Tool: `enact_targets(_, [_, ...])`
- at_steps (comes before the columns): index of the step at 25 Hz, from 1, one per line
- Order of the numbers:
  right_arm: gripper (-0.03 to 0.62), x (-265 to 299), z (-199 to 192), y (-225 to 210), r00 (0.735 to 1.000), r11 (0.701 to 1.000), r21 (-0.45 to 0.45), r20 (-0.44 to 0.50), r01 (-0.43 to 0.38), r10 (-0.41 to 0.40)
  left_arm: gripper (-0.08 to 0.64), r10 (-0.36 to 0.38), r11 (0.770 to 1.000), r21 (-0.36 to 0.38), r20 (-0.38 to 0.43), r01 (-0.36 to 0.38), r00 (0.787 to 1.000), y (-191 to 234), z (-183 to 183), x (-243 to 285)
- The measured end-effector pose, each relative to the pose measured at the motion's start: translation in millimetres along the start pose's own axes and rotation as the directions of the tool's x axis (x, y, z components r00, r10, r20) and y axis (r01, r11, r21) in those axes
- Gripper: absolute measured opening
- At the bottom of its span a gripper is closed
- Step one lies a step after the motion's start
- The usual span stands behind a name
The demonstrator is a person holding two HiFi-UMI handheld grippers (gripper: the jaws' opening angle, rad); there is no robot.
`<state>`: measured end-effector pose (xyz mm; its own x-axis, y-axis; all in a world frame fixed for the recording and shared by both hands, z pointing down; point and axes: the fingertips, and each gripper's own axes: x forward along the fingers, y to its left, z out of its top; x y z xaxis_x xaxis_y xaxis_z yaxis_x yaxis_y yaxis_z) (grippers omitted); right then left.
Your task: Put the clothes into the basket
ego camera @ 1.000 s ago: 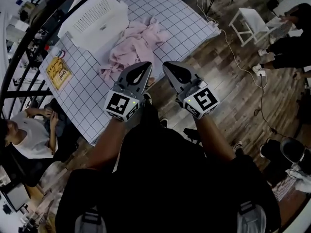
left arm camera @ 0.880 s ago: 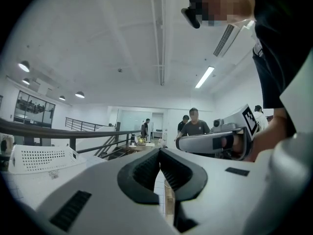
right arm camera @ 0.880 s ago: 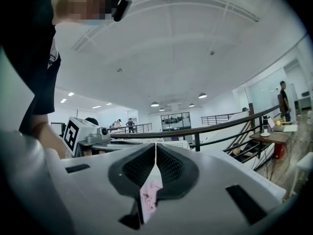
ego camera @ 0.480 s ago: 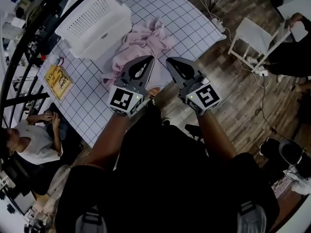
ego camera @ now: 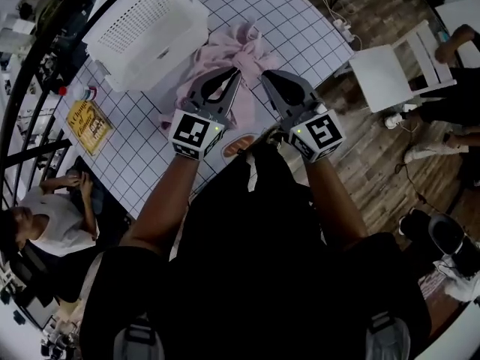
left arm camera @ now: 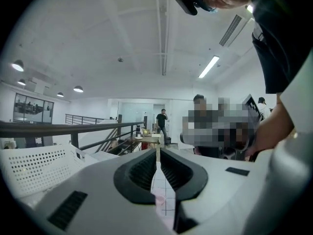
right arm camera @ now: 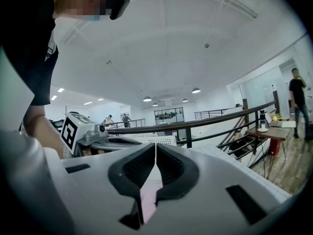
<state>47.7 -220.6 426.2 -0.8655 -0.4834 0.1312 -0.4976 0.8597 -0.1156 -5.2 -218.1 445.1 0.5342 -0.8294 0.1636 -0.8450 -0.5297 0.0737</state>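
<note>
Both clenched, seemingly empty. Pink clothes (ego camera: 225,51) just at 12 o'clock of left gripper (ego camera: 232,76), right gripper (ego camera: 265,76) equally near; basket (ego camera: 146,28) at 10.

I work in a big open studio or lab, not a home. In the head view's upper half a table (ego camera: 300,28) wears a white sheet ruled in black squares, set on a wood plank floor (ego camera: 382,171) with cables (ego camera: 341,27) trailing at upper right. My left gripper view shows a black railing (left arm camera: 73,128) at middle left, round ceiling lamps (left arm camera: 78,88), a strip light (left arm camera: 209,66) and a glass-walled room (left arm camera: 32,109) at far left.
</note>
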Motion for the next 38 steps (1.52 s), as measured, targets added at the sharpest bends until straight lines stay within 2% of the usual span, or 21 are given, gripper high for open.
enact_targets(2, [0.02, 3, -7, -10, 1.0, 1.0, 0.013, -0.009, 0.004, -0.004, 0.02, 0.009, 1.0, -0.012, -0.047, -0.009, 0.999, 9, -17, 9])
enact_targets(6, [0.02, 10, -22, -30, 0.999, 1.0, 0.023, -0.032, -0.011, 0.012, 0.116, 0.028, 0.999, -0.036, -0.172, -0.035, 0.985, 23, -61, 31])
enact_targets(9, [0.02, 18, -28, -42, 0.999, 0.999, 0.029, -0.034, -0.025, 0.026, 0.211, 0.022, 0.999, -0.038, -0.287, -0.034, 0.958, 28, -95, 52])
enact_targets(11, [0.019, 25, -30, -52, 0.999, 0.999, 0.039, -0.03, -0.031, 0.032, 0.278, 0.005, 0.998, -0.055, -0.372, -0.028, 0.928, 32, -118, 67])
enact_targets(13, [0.02, 30, -32, -60, 0.999, 0.999, 0.035, -0.033, -0.041, 0.042, 0.363, -0.018, 0.998, -0.063, -0.474, -0.013, 0.88, 34, -142, 80])
enact_targets(16, [0.02, 35, -36, -70, 0.997, 0.998, 0.039, -0.042, -0.056, 0.058, 0.426, -0.02, 1.0, -0.022, -0.634, 0.008, 0.773, 40, -178, 94])
enact_targets(18, [0.02, 36, -40, -77, 0.997, 0.996, 0.063, -0.05, -0.058, 0.061, 0.456, -0.006, 1.0, -0.003, -0.705, 0.006, 0.709, 44, -200, 101])
enact_targets(22, [0.02, 38, -46, -86, 0.996, 0.994, 0.083, -0.06, -0.066, 0.071, 0.516, -0.006, 1.0, -0.014, -0.782, -0.009, 0.623, 52, -234, 118])
enact_targets(26, [0.02, 38, -54, -95, 0.994, 0.993, 0.099, -0.081, -0.071, 0.079, 0.534, 0.007, 1.0, 0.009, -0.832, 0.001, 0.555, 51, -255, 132])
enact_targets(28, [0.02, 38, -59, -96, 0.992, 0.991, 0.113, -0.091, -0.078, 0.089, 0.534, 0.014, 1.0, 0.009, -0.84, -0.012, 0.542, 51, -262, 133])
enact_targets(34, [0.02, 42, -65, -107, 0.989, 0.988, 0.123, -0.103, -0.09, 0.103, 0.532, -0.008, 0.996, -0.051, -0.847, -0.067, 0.531, 56, -282, 138])
enact_targets(38, [0.02, 45, -70, -107, 0.985, 0.987, 0.117, -0.12, -0.114, 0.128, 0.529, 0.004, 0.998, -0.026, -0.869, -0.052, 0.495, 50, -293, 141])
